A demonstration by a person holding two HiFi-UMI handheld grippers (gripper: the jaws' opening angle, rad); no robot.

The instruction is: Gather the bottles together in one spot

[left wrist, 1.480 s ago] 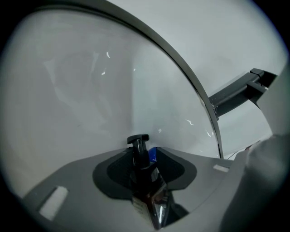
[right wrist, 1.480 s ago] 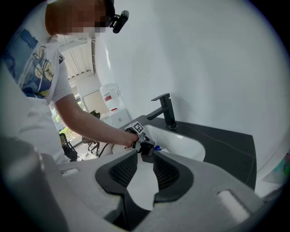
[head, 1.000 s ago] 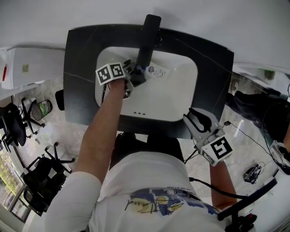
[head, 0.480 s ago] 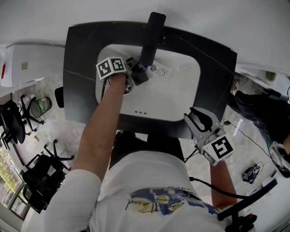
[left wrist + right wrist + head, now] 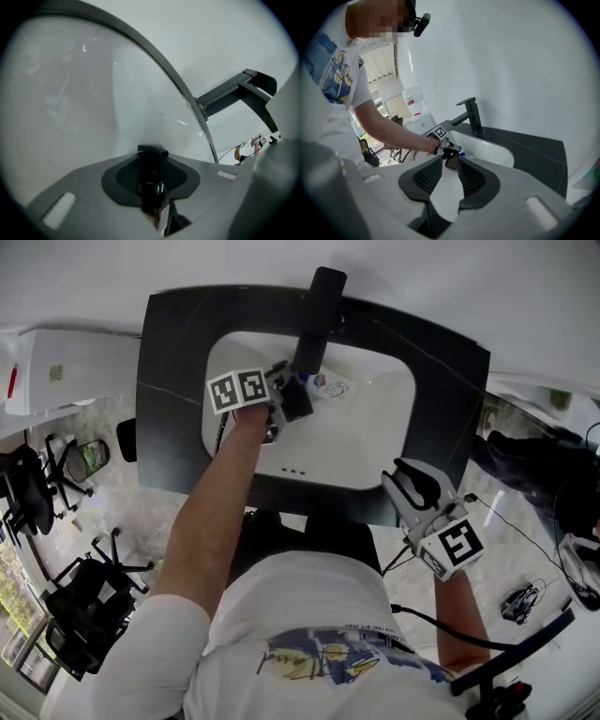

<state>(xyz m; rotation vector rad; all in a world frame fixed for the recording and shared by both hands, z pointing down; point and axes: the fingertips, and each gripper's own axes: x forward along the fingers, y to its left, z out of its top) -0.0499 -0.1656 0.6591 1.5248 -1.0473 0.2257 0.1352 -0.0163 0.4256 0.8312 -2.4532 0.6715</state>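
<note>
Person: white short-sleeved T-shirt (image 5: 309, 610), with a blue-and-yellow print and dark script at 6 o'clock in the head view. Black head camera (image 5: 421, 23).
Left gripper (image 5: 289, 397): pale grey shell. The left marker cube (image 5: 236, 390), white with black squares, sits at its 9 o'clock.
Right gripper (image 5: 412, 486): same grey, with black ribbed pads. The right marker cube (image 5: 457, 547) sits at its 5 o'clock.

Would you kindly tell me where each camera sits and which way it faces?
Head view: on the person's head, looking down at the sink; shows torso, left gripper, right gripper.
Left gripper view: on the left gripper inside the sink, facing its wall and the faucet; its jaws, which have just been closing, grip a dark bottle.
Right gripper view: on the right gripper, facing the sink from its front; shows its open jaws and the person's left arm.
Shared: all three show the faucet.
</note>
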